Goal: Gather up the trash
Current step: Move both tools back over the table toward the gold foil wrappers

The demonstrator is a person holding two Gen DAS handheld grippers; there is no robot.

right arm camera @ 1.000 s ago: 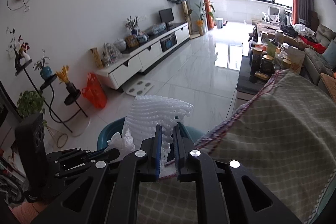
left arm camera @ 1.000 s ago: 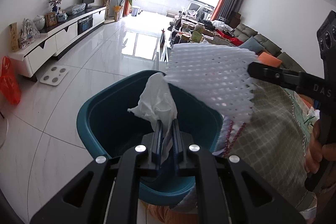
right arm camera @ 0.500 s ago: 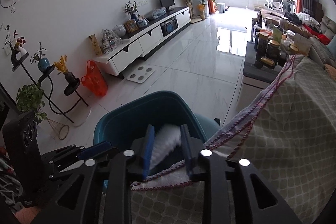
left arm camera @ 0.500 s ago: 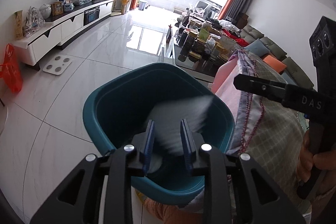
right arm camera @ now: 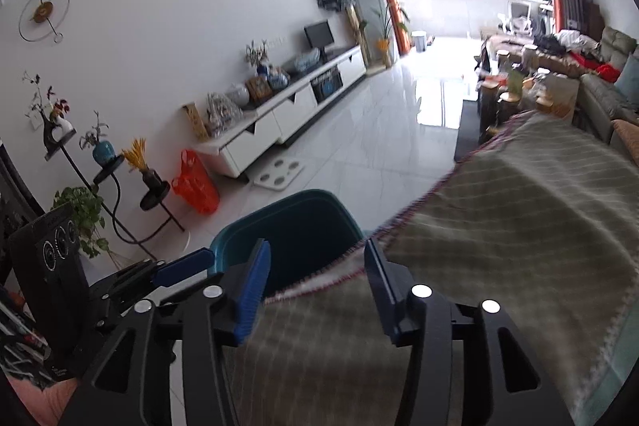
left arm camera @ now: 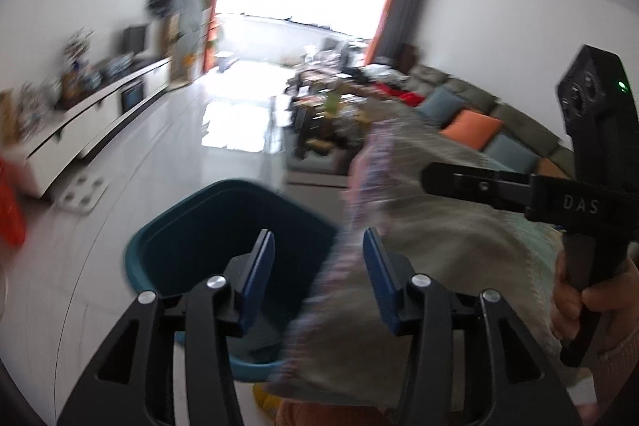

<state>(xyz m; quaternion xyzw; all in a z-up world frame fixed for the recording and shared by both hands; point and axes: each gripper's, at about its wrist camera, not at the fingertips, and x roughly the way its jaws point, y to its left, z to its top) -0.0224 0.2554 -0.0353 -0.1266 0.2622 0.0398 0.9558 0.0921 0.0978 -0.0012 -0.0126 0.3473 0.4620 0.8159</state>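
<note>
In the left wrist view, blurred, the left claw gapes wide and empty over one teal plastic bin with rounded corners; its contents seem hidden in shadow. The right claw juts in above a woven checked cloth on the desk.

The right wrist view is sharper: the right claw also stands wide, holding nothing, at the cloth's red-stitched hem beside the bin. Only here one orange bag shows crisply.

Glossy floor tiles, woven tablecloth
</note>
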